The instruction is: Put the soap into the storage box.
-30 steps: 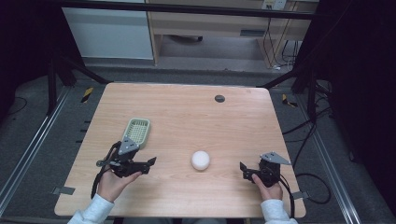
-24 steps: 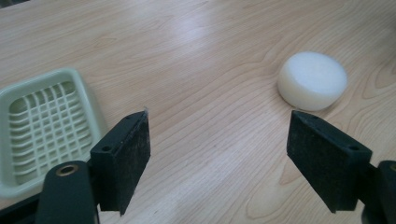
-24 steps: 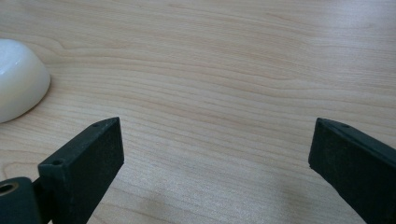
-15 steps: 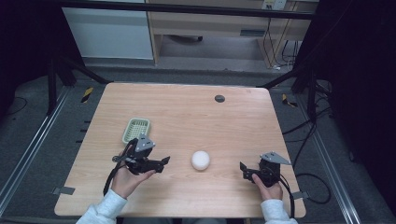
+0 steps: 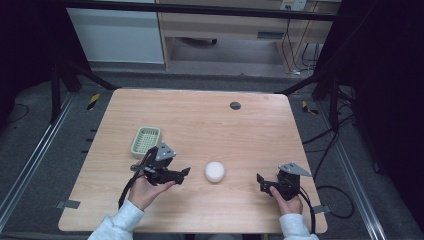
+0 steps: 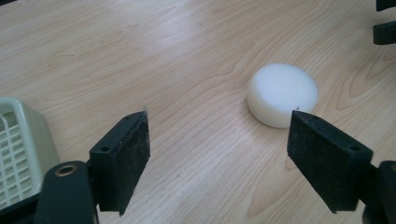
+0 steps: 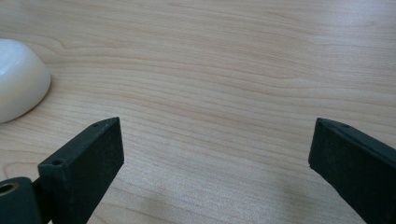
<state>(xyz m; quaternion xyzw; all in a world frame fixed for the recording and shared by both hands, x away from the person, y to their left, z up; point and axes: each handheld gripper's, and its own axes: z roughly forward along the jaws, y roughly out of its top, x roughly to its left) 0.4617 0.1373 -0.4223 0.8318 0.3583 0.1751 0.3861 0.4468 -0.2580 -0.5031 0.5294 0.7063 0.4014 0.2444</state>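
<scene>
Now my left tongs [image 5: 172, 172] hang spread and empty over the wooden surface [image 5: 250, 130], with the white foam puck [image 5: 214, 171] lying flat just ahead of them, toward their right jaw. My right tongs [image 5: 267, 184], also spread and empty, sit farther from it, so I judge the left hand better placed. My left gripper view gives the puck's round flat top and a green basket [image 6: 18, 154] at its edge; my right gripper view catches just the puck's rim.
</scene>
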